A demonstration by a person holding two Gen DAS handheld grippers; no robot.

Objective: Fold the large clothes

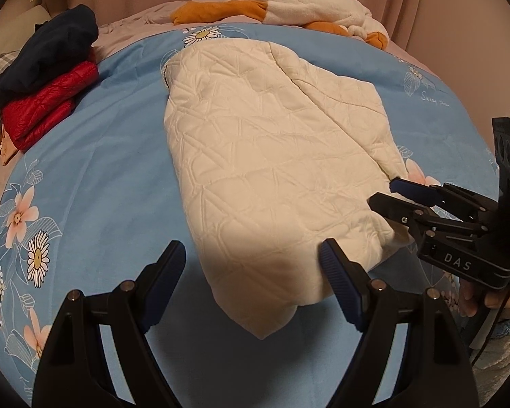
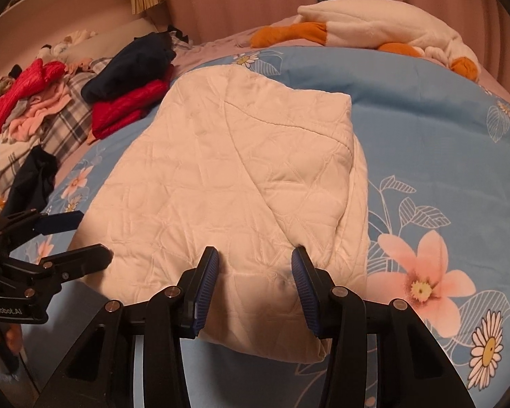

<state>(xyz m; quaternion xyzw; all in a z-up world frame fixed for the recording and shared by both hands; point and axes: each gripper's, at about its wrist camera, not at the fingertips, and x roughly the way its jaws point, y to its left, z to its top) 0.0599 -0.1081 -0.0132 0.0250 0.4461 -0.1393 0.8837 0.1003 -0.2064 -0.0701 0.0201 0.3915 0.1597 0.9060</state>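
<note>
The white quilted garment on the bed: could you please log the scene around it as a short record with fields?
garment: white quilted garment, partly folded, flat on the blue floral bedspread
right gripper: pads pressed into the garment's near edge
left gripper: open at the near end, not gripping
folded stack: navy garment on red jacket, left of it
far side: white and orange plush robe

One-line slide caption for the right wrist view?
Right gripper pinching the near edge of the cream quilted garment on the bed.
</note>
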